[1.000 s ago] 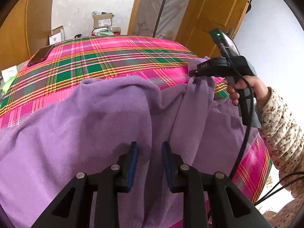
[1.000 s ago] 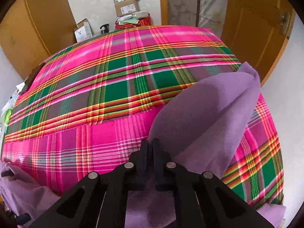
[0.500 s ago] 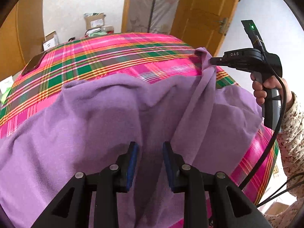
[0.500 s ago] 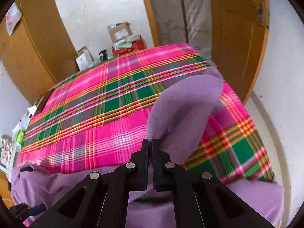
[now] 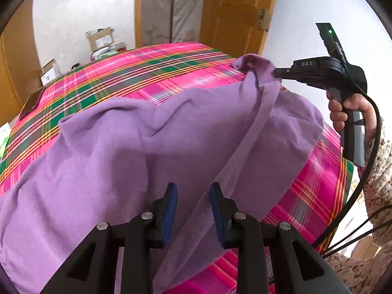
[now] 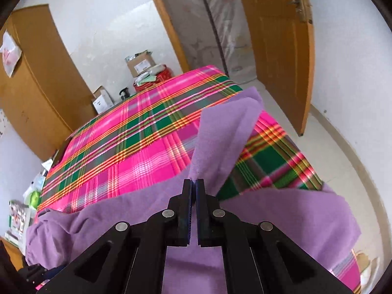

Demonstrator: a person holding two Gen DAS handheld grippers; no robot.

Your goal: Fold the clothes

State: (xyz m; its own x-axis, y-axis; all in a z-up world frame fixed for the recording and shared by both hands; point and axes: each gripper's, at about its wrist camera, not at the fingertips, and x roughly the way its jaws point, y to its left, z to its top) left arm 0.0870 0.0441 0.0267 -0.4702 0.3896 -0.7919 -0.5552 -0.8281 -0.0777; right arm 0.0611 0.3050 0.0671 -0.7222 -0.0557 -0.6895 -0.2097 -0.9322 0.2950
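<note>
From my left wrist, I am holding my left gripper with its fingers apart, the soft purple fleece garment passing between and below them over the pink-and-green plaid bedspread. My right gripper is pinching a raised corner.

From my right wrist, my right gripper is clamping together on the garment, which is rising just beyond my fingertips.

Purple garment covers the near bed; its near and left parts run off frame. Cloth fills the gap between the left gripper pads; contact unclear. Right gripper tips are partly buried in cloth. Box label at far wall is unreadable. Far-left clutter is blurred and cropped.
</note>
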